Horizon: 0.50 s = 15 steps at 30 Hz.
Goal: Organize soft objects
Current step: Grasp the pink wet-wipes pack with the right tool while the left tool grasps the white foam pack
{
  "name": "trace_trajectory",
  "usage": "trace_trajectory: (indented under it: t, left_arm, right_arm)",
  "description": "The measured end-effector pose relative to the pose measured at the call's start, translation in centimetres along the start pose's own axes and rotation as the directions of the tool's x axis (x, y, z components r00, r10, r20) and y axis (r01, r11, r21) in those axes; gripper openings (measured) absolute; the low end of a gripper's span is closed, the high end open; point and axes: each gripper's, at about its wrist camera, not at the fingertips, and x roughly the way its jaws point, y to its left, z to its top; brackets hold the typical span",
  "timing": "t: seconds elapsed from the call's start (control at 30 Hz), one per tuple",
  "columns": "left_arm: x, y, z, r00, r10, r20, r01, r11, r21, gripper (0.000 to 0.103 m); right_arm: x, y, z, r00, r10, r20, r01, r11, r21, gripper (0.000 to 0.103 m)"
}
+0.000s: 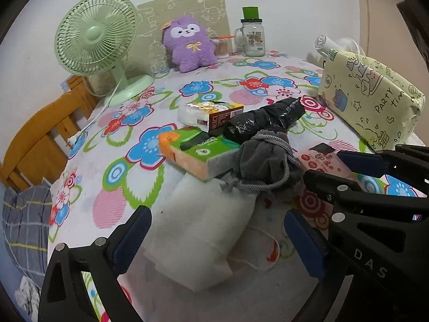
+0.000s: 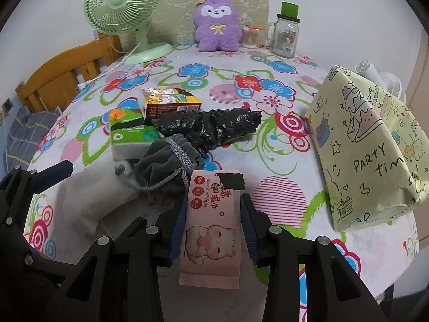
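The right gripper (image 2: 213,228) has its 2 blue-padded fingers (image 2: 248,222) closed against the long sides of a pink wet-wipes pack (image 2: 211,230) printed with a cartoon cat, near the front edge of the flower-patterned tabletop (image 2: 281,145); whether the pack is lifted or resting on the cloth cannot be told. The left gripper (image 1: 217,238) is spread wide and holds nothing, its fingers (image 1: 131,236) on either side of a white soft bundle (image 1: 203,230) without touching it. Just beyond the pack lies a gray drawstring pouch (image 2: 163,166), its cord trailing onto the white bundle. Behind the pouch, a green and orange tissue pack (image 2: 128,136) sits beside a rolled black plastic bag (image 2: 211,127), with a small cartoon-printed tissue box (image 2: 169,104) at their far side, touching the roll. A pale yellow bag printed "PARTY" (image 2: 370,155) stands near the right edge, well apart from the pile. At the back of the tabletop, a purple plush toy (image 2: 217,26) sits upright between a green desk fan (image 2: 126,8) and a glass mason jar (image 2: 285,35).
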Motion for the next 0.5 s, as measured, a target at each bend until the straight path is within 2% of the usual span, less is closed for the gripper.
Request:
trace_trajectory:
  t: [0.2,0.27,0.37,0.5]
  left_arm:
    - [1.1,0.3,0.5,1.000,-0.024,-0.001,0.024,1.000,0.016,0.100]
    - [1.5,0.7,0.4,1.000,0.010,-0.004,-0.010,1.000,0.005,0.098]
    - [2.4,1.8,0.3,0.999,0.007,-0.034,-0.009,0.999,-0.040,0.090]
    - [2.2,1.8,0.1,0.998,-0.048,-0.031,0.047,0.998,-0.049,0.071]
  right_arm:
    - [0.9,0.0,0.5,1.000,-0.010,-0.018,0.010,1.000,0.006,0.042]
    - [1.1,-0.1,0.5,1.000,-0.012,-0.025,0.013,1.000,0.008,0.042]
    - [1.3,0.0,0.4,0.999,-0.008,-0.034,0.008,1.000,0.012,0.042]
    - [1.2,0.2,0.3,0.999,-0.003,-0.034,0.003,1.000,0.006,0.042]
